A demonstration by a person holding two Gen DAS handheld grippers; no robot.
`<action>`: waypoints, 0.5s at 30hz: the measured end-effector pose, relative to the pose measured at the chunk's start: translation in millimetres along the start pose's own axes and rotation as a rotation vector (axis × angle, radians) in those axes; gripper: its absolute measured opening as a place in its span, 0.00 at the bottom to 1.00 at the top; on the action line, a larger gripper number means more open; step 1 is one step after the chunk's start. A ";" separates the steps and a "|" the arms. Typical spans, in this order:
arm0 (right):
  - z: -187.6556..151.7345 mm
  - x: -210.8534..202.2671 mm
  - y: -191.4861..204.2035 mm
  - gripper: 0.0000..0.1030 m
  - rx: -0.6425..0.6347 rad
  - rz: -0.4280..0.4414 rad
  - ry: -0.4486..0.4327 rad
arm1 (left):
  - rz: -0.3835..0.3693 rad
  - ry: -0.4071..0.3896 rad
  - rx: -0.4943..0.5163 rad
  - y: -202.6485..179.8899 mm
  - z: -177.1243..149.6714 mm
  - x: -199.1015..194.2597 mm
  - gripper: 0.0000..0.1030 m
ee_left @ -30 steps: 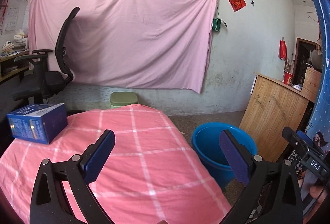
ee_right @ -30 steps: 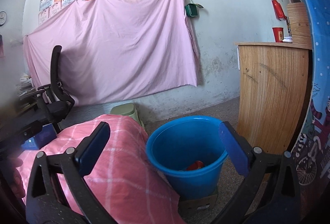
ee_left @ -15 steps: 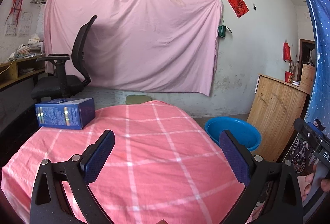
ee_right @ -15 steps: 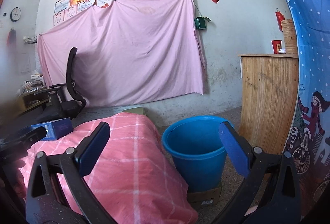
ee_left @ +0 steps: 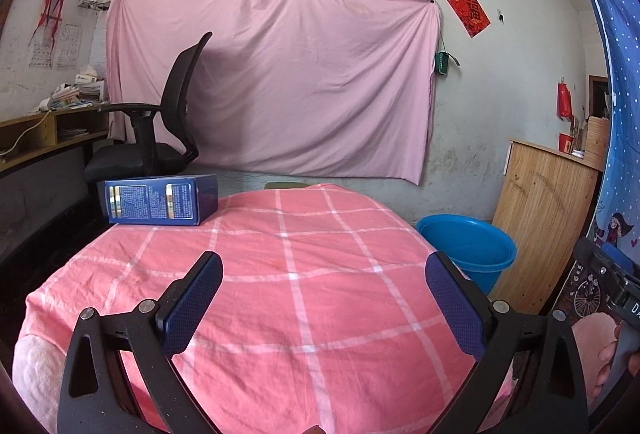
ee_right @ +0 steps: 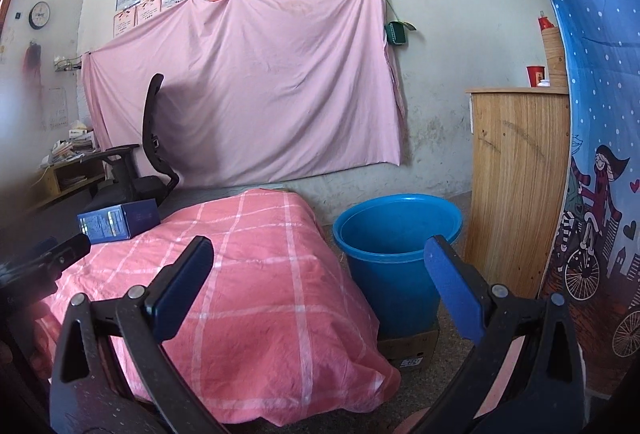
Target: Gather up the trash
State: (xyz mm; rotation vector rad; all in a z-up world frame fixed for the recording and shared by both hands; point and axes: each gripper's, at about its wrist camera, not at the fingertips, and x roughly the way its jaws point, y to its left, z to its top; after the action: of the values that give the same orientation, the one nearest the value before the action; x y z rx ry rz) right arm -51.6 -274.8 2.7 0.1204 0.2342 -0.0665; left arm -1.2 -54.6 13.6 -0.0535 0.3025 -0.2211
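A dark blue box (ee_left: 160,204) lies on its side at the far left corner of the table under a pink checked cloth (ee_left: 304,298). It also shows in the right wrist view (ee_right: 118,220). A blue bucket (ee_left: 468,248) stands on the floor right of the table; in the right wrist view the bucket (ee_right: 394,258) rests on a flat cardboard box. My left gripper (ee_left: 324,308) is open and empty above the table's near part. My right gripper (ee_right: 320,290) is open and empty, near the table's right edge.
A black office chair (ee_left: 160,130) stands behind the table on the left. A wooden cabinet (ee_left: 540,218) stands right of the bucket. A pink sheet (ee_left: 276,82) hangs on the back wall. A blue patterned curtain (ee_right: 592,194) is at the right.
Both grippers have drawn back and tilted upward, so more of the wall and less of the bucket's inside shows. The box and bucket have not moved. Both grippers stayed open.
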 end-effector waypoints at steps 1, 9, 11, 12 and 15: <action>-1.4 -2.4 1.1 1.00 -0.006 0.002 -0.005 | 0.001 -0.002 0.002 -0.3 -2.0 -2.1 0.97; -9.1 -20.5 16.9 1.00 -0.058 -0.053 -0.050 | -0.006 -0.003 0.030 -0.7 -22.0 -20.4 0.97; -11.8 -22.8 23.6 1.00 -0.089 -0.067 -0.064 | -0.001 -0.007 0.032 -0.8 -25.1 -23.8 0.97; -12.6 -22.8 26.3 1.00 -0.100 -0.066 -0.067 | 0.002 -0.011 0.027 0.0 -26.2 -25.2 0.97; -15.8 -19.3 35.6 1.00 -0.136 -0.055 -0.053 | 0.020 -0.023 0.016 4.3 -29.1 -27.0 0.97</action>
State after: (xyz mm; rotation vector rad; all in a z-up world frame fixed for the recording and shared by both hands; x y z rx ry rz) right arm -71.1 -236.6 -4.1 -0.0227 0.1883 -0.1085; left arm -34.1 -44.9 -6.7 -0.0370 0.2780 -0.2033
